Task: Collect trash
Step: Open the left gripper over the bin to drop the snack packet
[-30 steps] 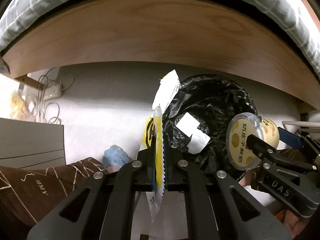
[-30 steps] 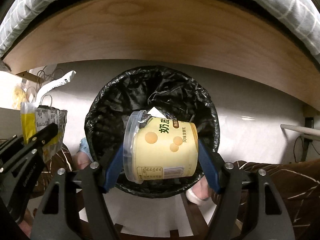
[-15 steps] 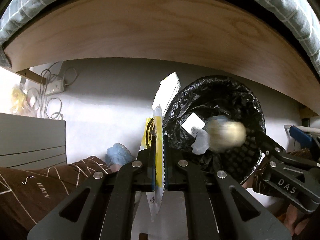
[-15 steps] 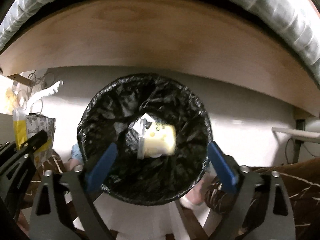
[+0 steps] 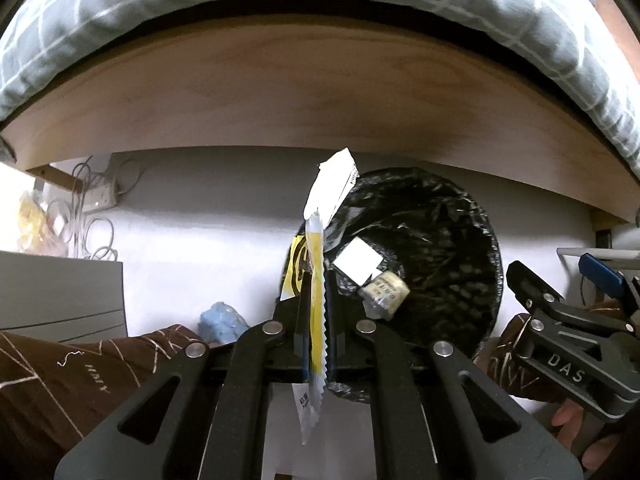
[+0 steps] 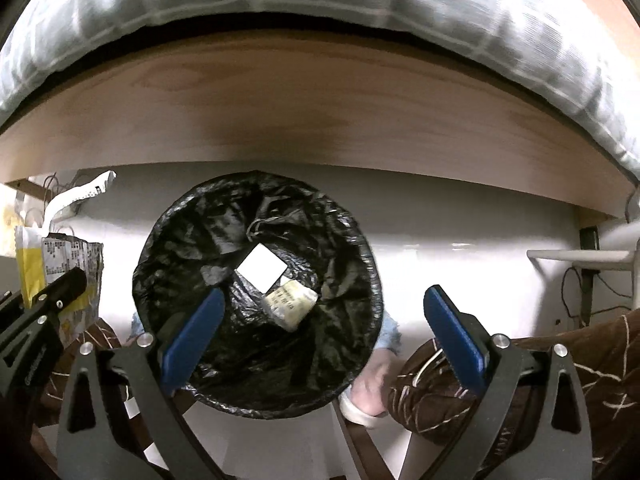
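white floor rings bin; right gripper spread empty above.

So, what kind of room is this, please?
Probably a bedroom, seen looking down at the floor beside a bed: checked grey bedding over a wooden bed frame, a power strip with cables underneath, and a small bin with a black liner.

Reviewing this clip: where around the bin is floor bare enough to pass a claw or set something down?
Bare floor runs between the bin and the wooden bed board, widening right toward the white rack. Left of the bin it is bare up to the grey panel. Crowded: cables and power strip far left, the person's legs below.
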`<state>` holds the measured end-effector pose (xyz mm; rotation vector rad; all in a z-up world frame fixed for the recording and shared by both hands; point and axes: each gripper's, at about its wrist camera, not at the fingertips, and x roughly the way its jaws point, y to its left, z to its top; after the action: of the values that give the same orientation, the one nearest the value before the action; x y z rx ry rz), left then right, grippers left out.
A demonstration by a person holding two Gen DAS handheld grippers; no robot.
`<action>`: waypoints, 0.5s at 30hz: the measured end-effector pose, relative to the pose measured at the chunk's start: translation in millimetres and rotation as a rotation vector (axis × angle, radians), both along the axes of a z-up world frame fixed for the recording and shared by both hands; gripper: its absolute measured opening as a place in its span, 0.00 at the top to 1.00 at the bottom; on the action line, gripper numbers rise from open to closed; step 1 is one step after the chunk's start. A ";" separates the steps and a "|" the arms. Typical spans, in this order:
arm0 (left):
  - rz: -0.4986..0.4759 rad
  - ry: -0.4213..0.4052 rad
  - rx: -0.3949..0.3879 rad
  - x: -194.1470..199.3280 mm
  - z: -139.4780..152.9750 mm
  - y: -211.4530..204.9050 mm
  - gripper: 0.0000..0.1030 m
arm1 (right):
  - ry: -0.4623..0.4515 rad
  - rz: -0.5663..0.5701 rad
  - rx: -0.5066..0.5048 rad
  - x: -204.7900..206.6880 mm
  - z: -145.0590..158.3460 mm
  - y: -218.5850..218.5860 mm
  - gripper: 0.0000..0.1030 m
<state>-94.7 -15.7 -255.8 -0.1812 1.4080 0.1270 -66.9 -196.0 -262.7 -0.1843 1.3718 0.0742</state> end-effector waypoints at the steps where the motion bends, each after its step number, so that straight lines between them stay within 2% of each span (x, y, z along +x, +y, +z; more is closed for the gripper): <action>1: -0.004 -0.003 -0.002 1.2 0.1 -2.9 0.95 | -0.003 -0.008 0.001 0.3 0.9 -4.2 0.07; 15: -0.116 0.006 -0.007 14.2 -9.7 -70.8 0.95 | -0.035 -0.140 0.021 -0.1 7.1 -69.6 0.07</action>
<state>-80.6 -86.6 -265.5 -0.1052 1.4216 0.0267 -67.1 -265.5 -255.7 -0.0713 1.3448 -0.0316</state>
